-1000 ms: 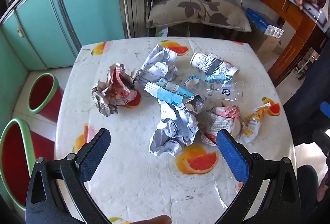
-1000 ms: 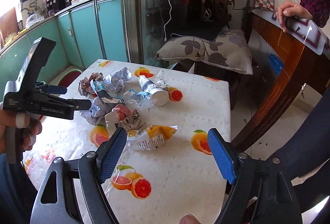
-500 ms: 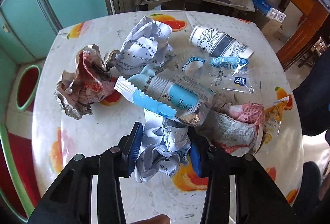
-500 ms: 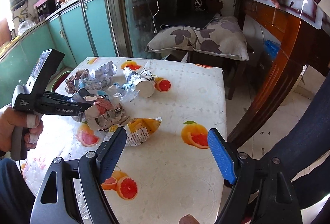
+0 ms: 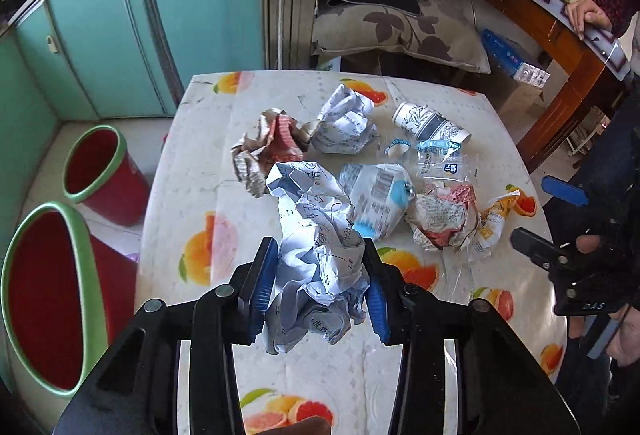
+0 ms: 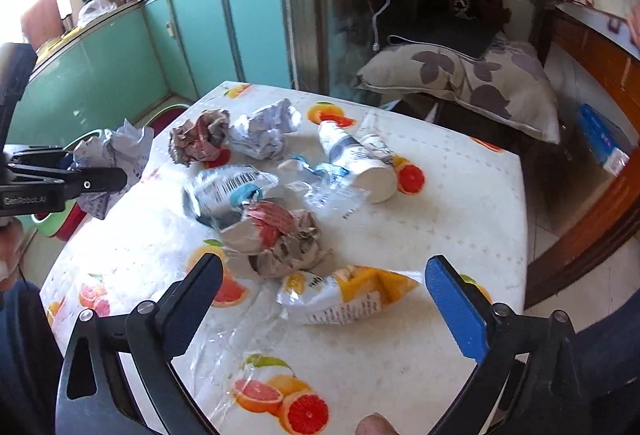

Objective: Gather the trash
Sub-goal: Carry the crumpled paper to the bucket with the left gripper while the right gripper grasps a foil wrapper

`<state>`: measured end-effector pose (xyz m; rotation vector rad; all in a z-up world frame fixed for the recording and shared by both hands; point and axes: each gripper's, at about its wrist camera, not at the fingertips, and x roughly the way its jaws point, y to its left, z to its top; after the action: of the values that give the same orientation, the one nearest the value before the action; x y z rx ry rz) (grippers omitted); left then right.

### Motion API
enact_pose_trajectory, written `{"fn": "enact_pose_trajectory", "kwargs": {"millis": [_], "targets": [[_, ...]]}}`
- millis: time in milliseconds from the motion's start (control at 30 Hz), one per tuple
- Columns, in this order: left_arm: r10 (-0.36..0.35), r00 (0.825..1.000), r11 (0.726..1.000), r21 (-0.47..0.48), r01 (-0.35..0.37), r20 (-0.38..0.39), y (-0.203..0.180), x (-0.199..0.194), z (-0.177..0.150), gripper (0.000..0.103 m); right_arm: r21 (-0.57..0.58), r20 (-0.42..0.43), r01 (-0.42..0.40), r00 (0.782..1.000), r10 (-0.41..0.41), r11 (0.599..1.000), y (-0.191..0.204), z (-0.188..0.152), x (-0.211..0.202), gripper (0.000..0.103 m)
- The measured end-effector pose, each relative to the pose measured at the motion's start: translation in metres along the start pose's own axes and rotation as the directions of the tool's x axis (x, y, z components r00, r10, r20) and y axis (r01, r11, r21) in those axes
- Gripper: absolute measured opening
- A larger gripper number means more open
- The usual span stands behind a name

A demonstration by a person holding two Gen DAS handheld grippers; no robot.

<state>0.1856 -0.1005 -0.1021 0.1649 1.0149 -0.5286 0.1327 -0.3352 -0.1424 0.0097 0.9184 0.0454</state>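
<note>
Left gripper [image 5: 320, 275]: fingers closed onto a crumpled white paper ball [image 5: 316, 247], blue pads pressing both its sides; the ball hangs clear of the table [image 5: 192, 163], as the right wrist view shows it held off the near-left edge

Right gripper [image 6: 324, 299]: fingers spread wide, holding nothing, poised above an orange snack wrapper [image 6: 348, 295] without touching it

Remaining on the table, outward from the grippers:
- crumpled red-and-grey paper [image 6: 276, 239], just beyond the snack wrapper
- silver-and-blue foil packet [image 6: 228, 187]
- clear plastic wrapper [image 5: 440, 159]
- second crumpled red-and-grey paper [image 5: 268, 147]
- second white paper ball [image 5: 344, 123]
- paper cup [image 5: 430, 123], lying on its side at the far end

Receptacles: two red bins with green rims, the nearer [image 5: 44, 295] and the farther [image 5: 100, 171], on the floor left of the table; nothing visible inside either

Progress, as judged: early; one piece lifted and not yet binned, seven pieces left on the table. The held ball seems bound for the nearer bin
</note>
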Motion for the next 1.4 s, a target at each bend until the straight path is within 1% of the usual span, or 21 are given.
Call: {"fn": "enact_pose_trajectory", "kwargs": {"millis": [33, 167, 233, 367, 467, 500, 533, 567, 600, 700, 767, 867, 1033, 1100, 1233, 1333, 1400], "targets": [[0.002, 1.000, 1.000, -0.007, -0.002, 0.010, 0.004, -0.006, -0.002, 0.040, -0.031, -0.007, -0.002, 1.000, 0.001, 1.000, 0.007, 0.004, 0.006, 0.102], [0.007, 0.999, 0.999, -0.034, -0.005, 0.045, 0.017, -0.025, -0.009, 0.040, -0.138, -0.055, 0.028, 0.998, -0.036, 0.990, 0.029, 0.016, 0.038, 0.102], [0.007, 0.998, 0.999, -0.050, -0.004, 0.060, 0.023, -0.034, -0.013, 0.040, -0.175, -0.094, 0.045, 0.994, -0.062, 0.984, 0.037, 0.018, 0.055, 0.102], [0.007, 0.997, 0.996, -0.084, 0.000, 0.079, 0.037, -0.044, -0.021, 0.040, -0.208, -0.140, 0.084, 0.984, -0.115, 0.974, 0.044, 0.020, 0.079, 0.102], [0.006, 0.997, 0.994, -0.106, 0.002, 0.080, 0.046, -0.046, -0.025, 0.040, -0.188, -0.179, 0.076, 0.978, -0.111, 0.979, 0.042, 0.018, 0.090, 0.101], [0.006, 0.996, 0.994, -0.112, 0.004, 0.085, 0.049, -0.048, -0.027, 0.040, -0.180, -0.178, 0.075, 0.978, -0.108, 0.981, 0.041, 0.019, 0.091, 0.094], [0.006, 0.996, 0.993, -0.119, 0.005, 0.089, 0.051, -0.050, -0.029, 0.040, -0.182, -0.173, 0.082, 0.978, -0.113, 0.980, 0.041, 0.019, 0.091, 0.083], [0.007, 0.996, 0.992, -0.127, 0.005, 0.094, 0.053, -0.052, -0.030, 0.040, -0.186, -0.171, 0.083, 0.979, -0.116, 0.979, 0.042, 0.020, 0.090, 0.056], [0.006, 0.995, 0.991, -0.135, 0.007, 0.098, 0.056, -0.053, -0.032, 0.040, -0.189, -0.170, 0.088, 0.978, -0.121, 0.978, 0.043, 0.021, 0.089, 0.046], [0.011, 0.994, 0.988, -0.154, 0.007, 0.113, 0.064, -0.059, -0.036, 0.040, -0.201, -0.167, 0.095, 0.977, -0.130, 0.975, 0.048, 0.024, 0.084, 0.039], [0.013, 0.992, 0.986, -0.165, 0.007, 0.122, 0.070, -0.063, -0.039, 0.040, -0.196, -0.160, 0.096, 0.979, -0.129, 0.976, 0.050, 0.026, 0.077, 0.038], [0.025, 0.990, 0.984, -0.180, 0.001, 0.141, 0.078, -0.072, -0.042, 0.040, -0.187, -0.126, 0.104, 0.984, -0.129, 0.977, 0.053, 0.032, 0.057, 0.038], [0.048, 0.982, 0.976, -0.217, -0.007, 0.185, 0.095, -0.089, -0.045, 0.040, -0.166, -0.055, 0.109, 0.991, -0.119, 0.980, 0.064, 0.042, 0.007, 0.038], [0.061, 0.977, 0.971, -0.237, -0.012, 0.203, 0.105, -0.097, -0.046, 0.040, -0.160, -0.026, 0.095, 0.995, -0.101, 0.983, 0.071, 0.047, -0.013, 0.038], [0.114, 0.967, 0.961, -0.272, -0.050, 0.227, 0.132, -0.112, -0.043, 0.040, -0.158, 0.027, 0.061, 0.998, -0.057, 0.986, 0.093, 0.055, -0.044, 0.038], [0.157, 0.959, 0.953, -0.291, -0.085, 0.235, 0.155, -0.121, -0.042, 0.040, -0.180, 0.061, 0.036, 0.998, -0.025, 0.983, 0.117, 0.063, -0.056, 0.038], [0.181, 0.957, 0.945, -0.309, -0.106, 0.228, 0.173, -0.124, -0.042, 0.040, -0.189, 0.074, 0.013, 0.997, 0.002, 0.982, 0.135, 0.070, -0.058, 0.038]]}}
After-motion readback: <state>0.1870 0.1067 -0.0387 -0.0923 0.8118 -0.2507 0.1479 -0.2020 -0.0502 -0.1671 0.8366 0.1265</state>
